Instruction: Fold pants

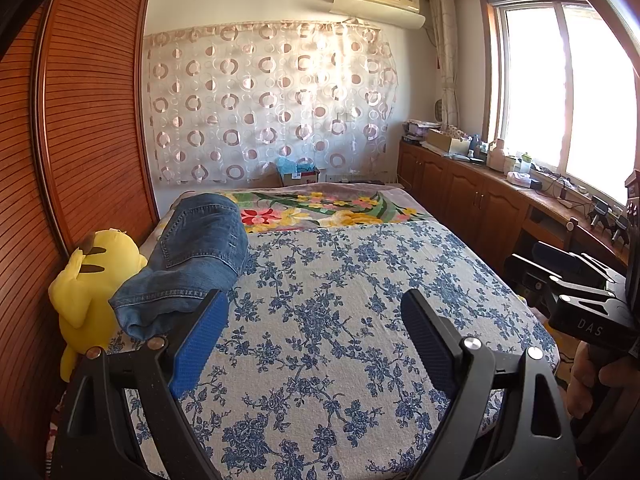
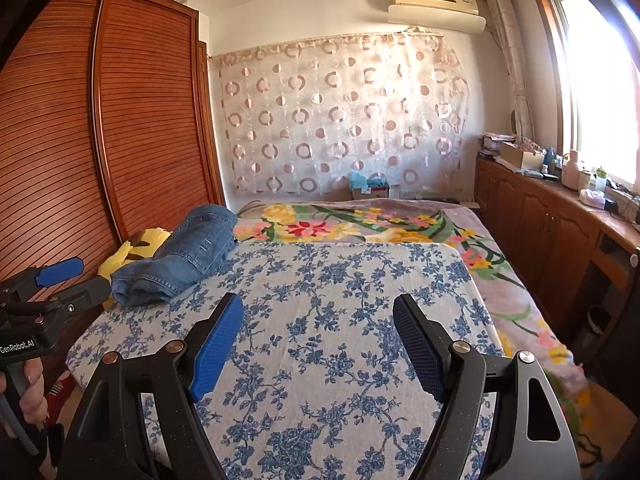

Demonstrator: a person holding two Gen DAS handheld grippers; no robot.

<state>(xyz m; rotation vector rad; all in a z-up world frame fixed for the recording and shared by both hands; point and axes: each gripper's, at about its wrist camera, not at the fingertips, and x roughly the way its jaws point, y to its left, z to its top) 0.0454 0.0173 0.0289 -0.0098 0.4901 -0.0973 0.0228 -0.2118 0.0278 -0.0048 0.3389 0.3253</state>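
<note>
The left gripper [image 1: 314, 320] is hovering above the bed with its jaws standing wide apart and nothing between them, only the blue-flowered sheet [image 1: 360, 280] showing in the gap. The right gripper [image 2: 318, 324] is hanging beside it in the same way, its jaws spread and gripping nothing. In the right wrist view the left gripper is showing at the left edge, with a hand [image 2: 30, 384] wrapping its handle; in the left wrist view the right gripper is poking in from the right edge.

The pants [image 1: 192, 256], blue denim, are lying ahead and to the left of both grippers, well apart from the fingers. They are sitting in a bundled, roughly folded heap at the left edge of the bed, one hem end pointing back toward the left gripper. A yellow plush toy [image 1: 88, 292] is leaning just to the left of the pants, touching them, against the slatted wooden wardrobe [image 1: 92, 120]. Beyond the sheet a bright floral blanket [image 1: 328, 208] is covering the far end of the bed. To the right of the grippers a row of wooden cabinets [image 1: 472, 196] is running under the window [image 1: 560, 92].
</note>
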